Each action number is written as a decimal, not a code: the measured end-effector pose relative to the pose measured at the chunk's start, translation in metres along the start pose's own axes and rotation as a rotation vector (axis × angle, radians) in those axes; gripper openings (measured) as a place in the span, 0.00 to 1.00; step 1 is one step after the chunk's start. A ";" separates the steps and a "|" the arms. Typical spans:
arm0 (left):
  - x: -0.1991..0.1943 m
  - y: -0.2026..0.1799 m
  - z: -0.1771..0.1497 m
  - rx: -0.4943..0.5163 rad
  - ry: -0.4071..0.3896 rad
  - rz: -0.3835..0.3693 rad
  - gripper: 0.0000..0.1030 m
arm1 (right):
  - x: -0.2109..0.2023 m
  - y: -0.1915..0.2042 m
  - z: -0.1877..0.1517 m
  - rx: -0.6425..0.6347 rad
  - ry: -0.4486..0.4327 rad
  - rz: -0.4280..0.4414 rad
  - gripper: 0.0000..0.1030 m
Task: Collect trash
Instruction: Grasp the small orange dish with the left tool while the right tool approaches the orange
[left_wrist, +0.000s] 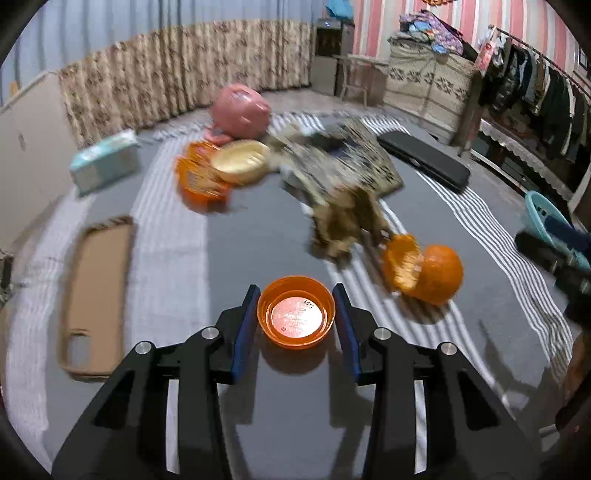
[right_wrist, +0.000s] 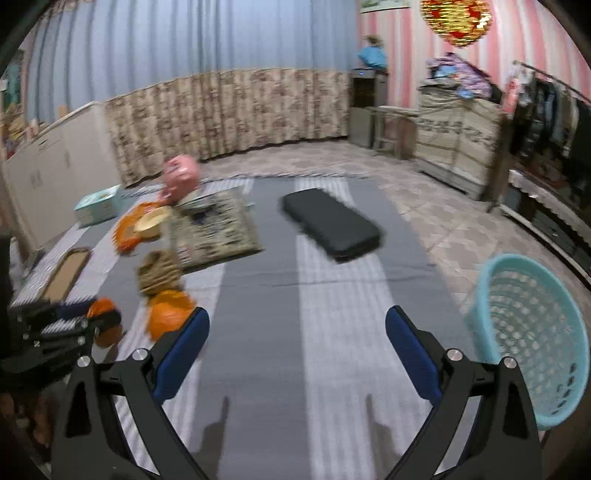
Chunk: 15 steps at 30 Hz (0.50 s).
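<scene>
My left gripper (left_wrist: 296, 314) is shut on a small orange plastic cap (left_wrist: 296, 318), its blue pads against both sides, just above the grey striped mat (left_wrist: 258, 229). Orange peel pieces (left_wrist: 423, 271) lie to its right, a crumpled brown wrapper (left_wrist: 345, 225) behind, and more orange peel (left_wrist: 201, 177) with a cream dish (left_wrist: 242, 160) farther back. My right gripper (right_wrist: 297, 334) is open and empty over the mat (right_wrist: 258, 302). A light blue mesh basket (right_wrist: 532, 339) stands at its right. The left gripper with the cap (right_wrist: 99, 317) shows at the left edge of the right wrist view.
A newspaper (left_wrist: 347, 158), a black case (left_wrist: 424, 158), a pink round pot (left_wrist: 240, 110), a teal tissue box (left_wrist: 105, 162) and a cardboard piece (left_wrist: 98, 295) lie on the mat. Curtains, a cabinet and a clothes rack line the room.
</scene>
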<state>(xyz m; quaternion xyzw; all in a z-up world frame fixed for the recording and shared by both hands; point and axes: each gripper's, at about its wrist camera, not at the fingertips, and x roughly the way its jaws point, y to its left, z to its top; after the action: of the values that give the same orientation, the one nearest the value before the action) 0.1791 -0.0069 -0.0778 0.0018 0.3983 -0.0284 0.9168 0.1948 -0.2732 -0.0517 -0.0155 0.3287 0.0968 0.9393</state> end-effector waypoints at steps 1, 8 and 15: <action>-0.006 0.009 0.001 -0.010 -0.013 0.009 0.38 | 0.002 0.008 -0.001 -0.009 0.011 0.020 0.91; -0.029 0.071 -0.001 -0.104 -0.057 0.063 0.38 | 0.023 0.049 -0.012 -0.048 0.101 0.084 0.91; -0.033 0.097 -0.006 -0.113 -0.072 0.087 0.38 | 0.058 0.065 -0.008 -0.035 0.180 0.104 0.91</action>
<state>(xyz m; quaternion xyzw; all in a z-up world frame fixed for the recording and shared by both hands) 0.1575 0.0916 -0.0594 -0.0335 0.3657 0.0340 0.9295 0.2215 -0.2004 -0.0915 -0.0235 0.4103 0.1495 0.8993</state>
